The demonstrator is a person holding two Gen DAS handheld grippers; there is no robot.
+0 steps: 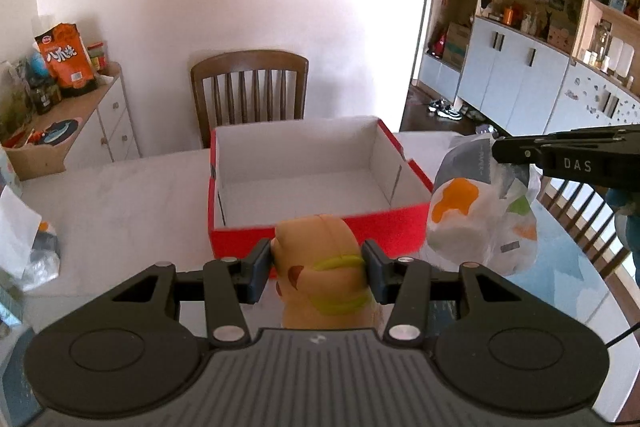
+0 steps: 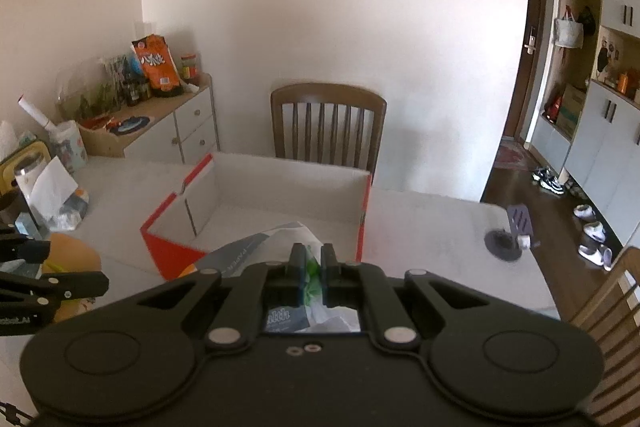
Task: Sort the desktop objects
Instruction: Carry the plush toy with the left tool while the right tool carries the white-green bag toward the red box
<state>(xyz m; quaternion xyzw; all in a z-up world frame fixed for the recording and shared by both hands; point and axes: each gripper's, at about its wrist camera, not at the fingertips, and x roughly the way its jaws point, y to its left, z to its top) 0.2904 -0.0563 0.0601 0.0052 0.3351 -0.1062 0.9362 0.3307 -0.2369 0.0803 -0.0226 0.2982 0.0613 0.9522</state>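
Your left gripper (image 1: 318, 269) is partly open and clamped on a tan plush toy (image 1: 320, 259) with yellow-green stripes; both pads press into its sides, and the toy sticks up between the fingers. You hold it tilted downward, just in front of the near wall of the red box (image 1: 320, 227), which sits open on the white table (image 1: 120, 195) with its white inside bare.

Your right gripper (image 2: 312, 269) is squeezed fully together, pinching the thin film of a plastic packet (image 1: 480, 215) printed with orange and green patches. In the left wrist view the packet hangs from the fingertips just right of the box's near right corner, clear of the table. That gripper also angles downward, toward the box. A wooden chair (image 1: 248, 87) stands behind the table.
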